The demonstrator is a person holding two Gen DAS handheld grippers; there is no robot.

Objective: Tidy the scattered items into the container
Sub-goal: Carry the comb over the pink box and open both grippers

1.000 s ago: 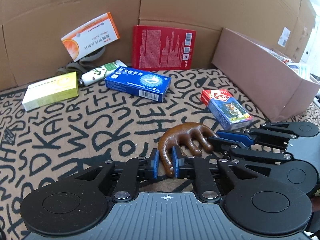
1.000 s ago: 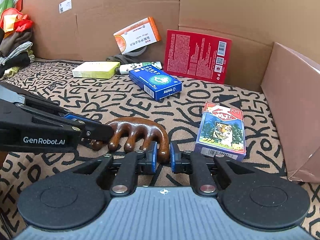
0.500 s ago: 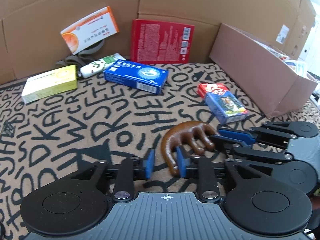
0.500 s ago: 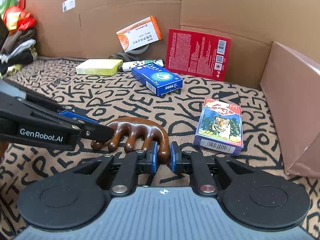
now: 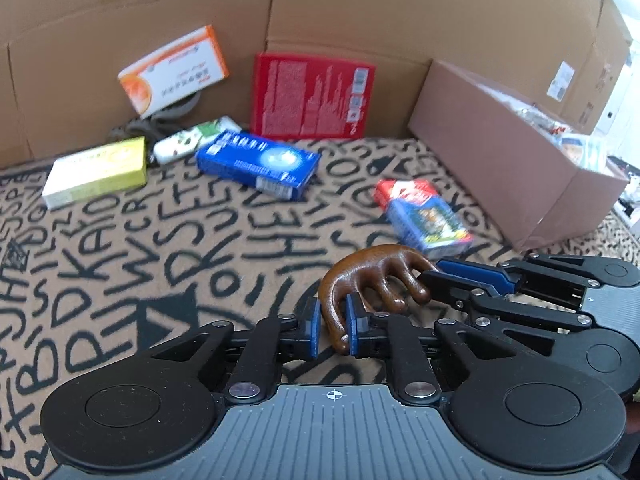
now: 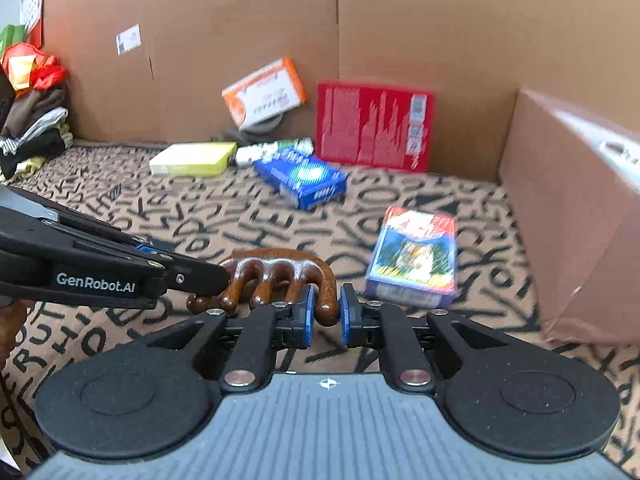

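Observation:
A brown wooden comb-shaped massager (image 5: 374, 276) is held above the patterned mat. My left gripper (image 5: 333, 330) is shut on its left end prong. My right gripper (image 6: 324, 314) has its jaws a little apart around the right end prong (image 6: 326, 304), with small gaps showing. The massager also shows in the right wrist view (image 6: 272, 276). The brown cardboard container (image 5: 504, 156) stands at the right, with items inside. Scattered boxes lie on the mat: a blue one (image 5: 260, 164), a tiger-print one (image 5: 424, 214), a yellow one (image 5: 96, 170).
A red flat box (image 5: 312, 96) and an orange-white box (image 5: 174, 70) lean on the cardboard back wall. A white tube (image 5: 196, 144) lies by the yellow box. A pile of clothes (image 6: 28, 120) sits at the far left.
My left gripper opened briefly, then closed again on the massager's left prong. My right gripper's jaws have parted slightly. Both views shifted and the massager sits higher off the mat.

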